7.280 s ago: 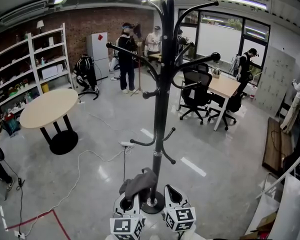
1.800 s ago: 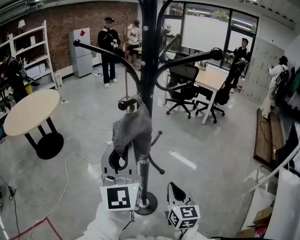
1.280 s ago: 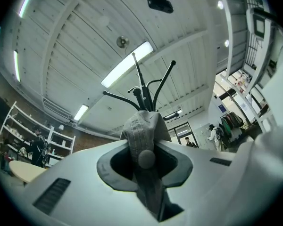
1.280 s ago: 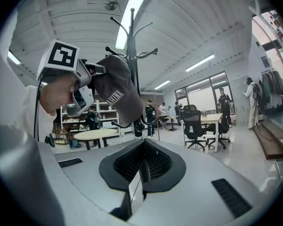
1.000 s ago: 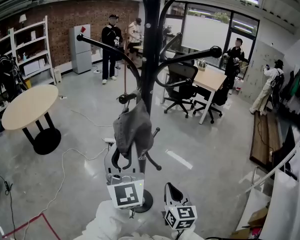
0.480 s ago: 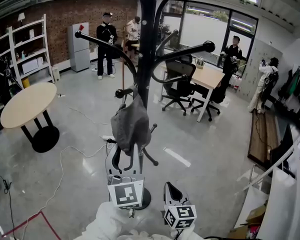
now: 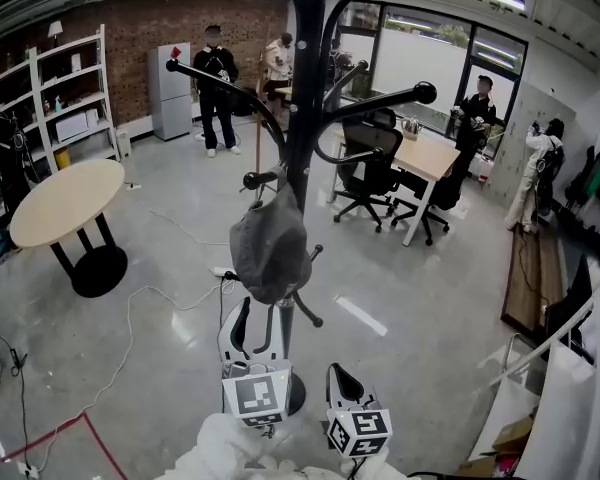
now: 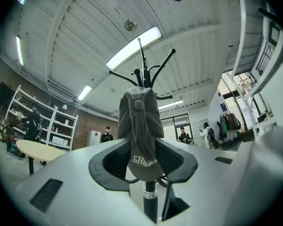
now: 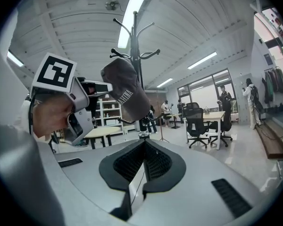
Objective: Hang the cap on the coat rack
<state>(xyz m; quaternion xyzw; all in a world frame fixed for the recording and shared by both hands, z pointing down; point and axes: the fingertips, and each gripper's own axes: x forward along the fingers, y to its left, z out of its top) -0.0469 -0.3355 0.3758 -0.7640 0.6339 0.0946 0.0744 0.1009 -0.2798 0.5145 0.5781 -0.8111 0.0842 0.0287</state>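
On a low peg (image 7: 261, 179) of the rack (image 7: 305, 88), mid-room, the grey cap (image 7: 270, 253) hangs by its back, crown to the peg and brim pointing at the floor, its long axis running nearly straight down beside the pole. Directly beneath it stands the left gripper (image 7: 254, 328), aimed slightly upward. Its jaws have just been opening and now stand wide, and the left gripper view shows the brim (image 8: 144, 166) dangling in the gap between them with neither pad pressing on it. The cap looks to be carried by the peg alone.

Down and to the right of the pole's foot, the right gripper (image 7: 342, 380) waits with its jaws closed on nothing, well apart from the cap.

The left hand is plainly the nearer one. As the brim sits above and between its fingers, the exit appears to lie downward and back toward the person, along the cap's own hanging line. A sideways pull could catch the brim and tug the cap off its peg.
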